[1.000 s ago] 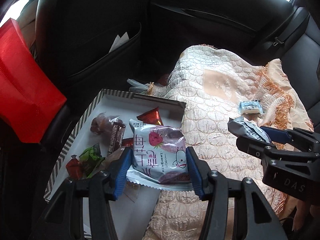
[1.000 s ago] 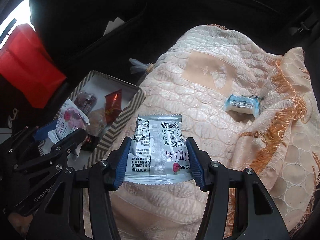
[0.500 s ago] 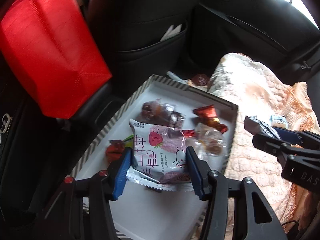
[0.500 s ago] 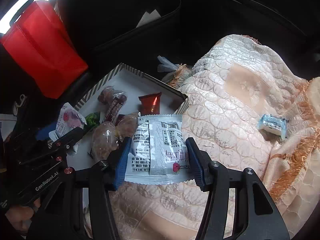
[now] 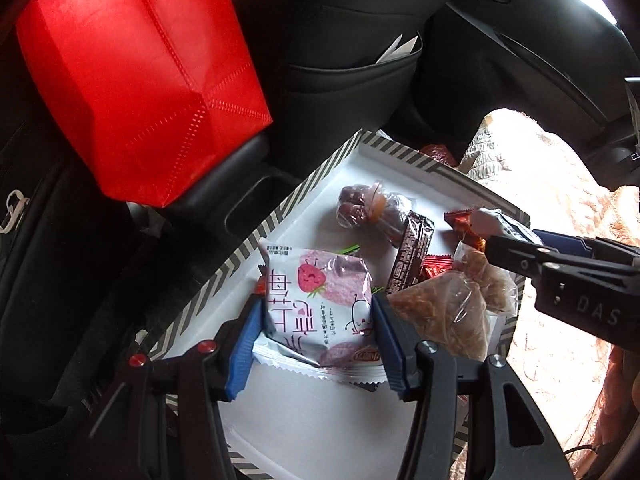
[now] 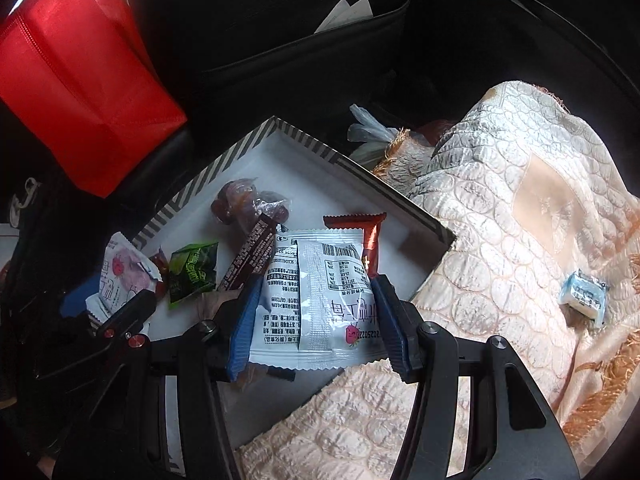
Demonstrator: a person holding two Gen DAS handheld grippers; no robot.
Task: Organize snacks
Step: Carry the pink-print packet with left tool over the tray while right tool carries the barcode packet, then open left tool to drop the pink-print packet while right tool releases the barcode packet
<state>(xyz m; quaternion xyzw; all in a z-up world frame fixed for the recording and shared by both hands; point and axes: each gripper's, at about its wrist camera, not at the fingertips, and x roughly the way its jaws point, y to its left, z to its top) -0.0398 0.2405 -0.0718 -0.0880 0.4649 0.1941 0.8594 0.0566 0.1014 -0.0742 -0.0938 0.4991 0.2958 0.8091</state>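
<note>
My left gripper (image 5: 316, 344) is shut on a pink strawberry snack packet (image 5: 320, 300) and holds it over the white tray with a striped rim (image 5: 224, 280). My right gripper (image 6: 314, 320) is shut on a white snack packet, back side up (image 6: 316, 292), over the tray's (image 6: 312, 148) near right part. Several wrapped snacks lie in the tray: a brown bar (image 5: 412, 252), a red wrapper (image 6: 370, 236), a green packet (image 6: 192, 270), clear bags of brown pieces (image 5: 444, 308). A small blue-white packet (image 6: 584, 296) lies on the cream cloth.
A red fabric bag (image 5: 136, 72) stands left of the tray on the car console. A cream quilted cloth (image 6: 500, 220) covers the seat to the right. A black seat-back pocket (image 5: 352, 80) with papers is behind the tray. The right gripper shows in the left wrist view (image 5: 560, 276).
Both grippers have swung left from over the cloth to over the tray, each still holding its packet. The red bag has come into fuller view.
</note>
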